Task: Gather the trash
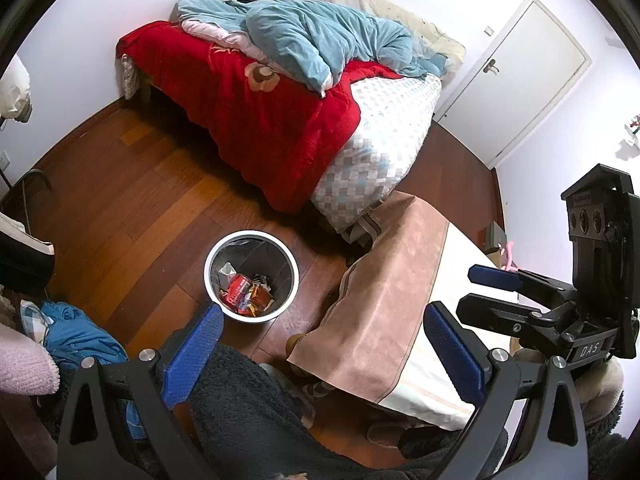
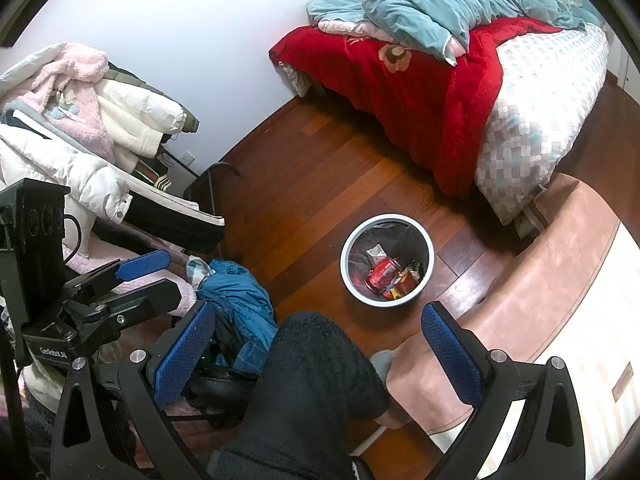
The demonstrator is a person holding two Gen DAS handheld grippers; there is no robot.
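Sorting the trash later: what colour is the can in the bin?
Red, with white lettering: the can shows best in the right wrist view.

Trash bin (image 1: 251, 276) is standing on the floor (image 1: 132, 208), w/ wrappers (image 1: 247, 294) lying inside it. Bed (image 1: 288, 120) is sitting behind the bin against the wall, quilt (image 1: 316, 36) lying on top of it. Table (image 1: 404, 300) is sitting right of the bin, just before the bed's foot. Clothes pile (image 2: 80, 136) is sitting left of the bin. Door (image 1: 516, 76) is standing beyond the bed, far right.
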